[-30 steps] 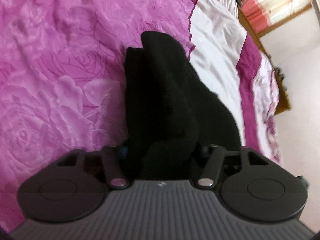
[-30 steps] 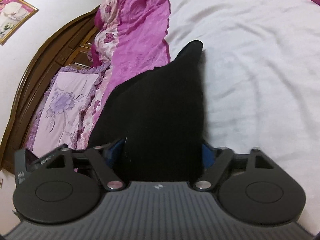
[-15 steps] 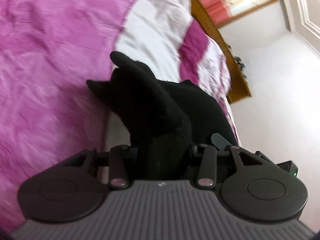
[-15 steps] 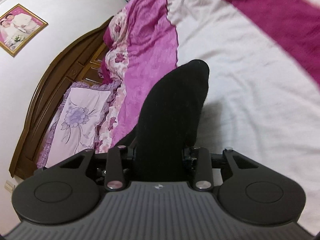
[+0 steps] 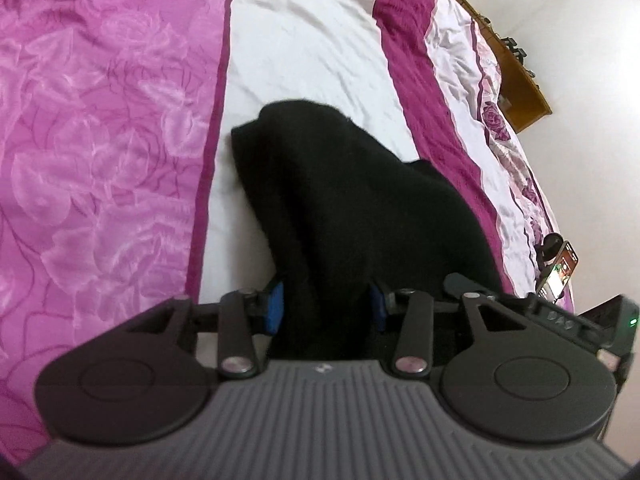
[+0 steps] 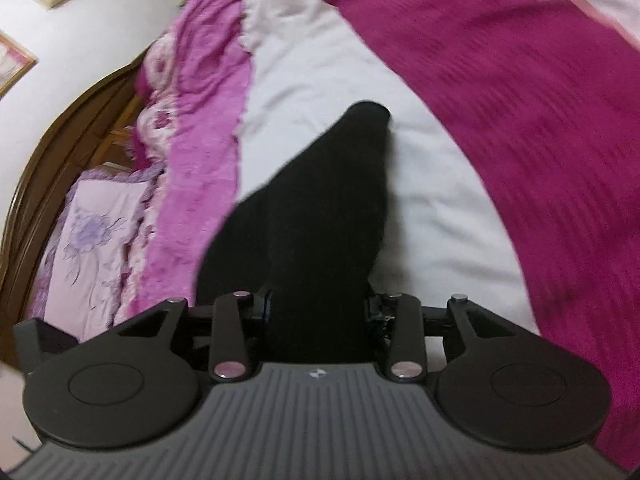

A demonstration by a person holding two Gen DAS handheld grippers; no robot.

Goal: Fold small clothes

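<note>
Both grippers, left gripper (image 5: 326, 306) and right gripper (image 6: 318, 306), clamped on the black garment (image 5: 360, 208), carrying it above the white stripe of the bedspread (image 5: 304, 40); mid-fold, next: lay it flat with edges aligned, then release.
</note>
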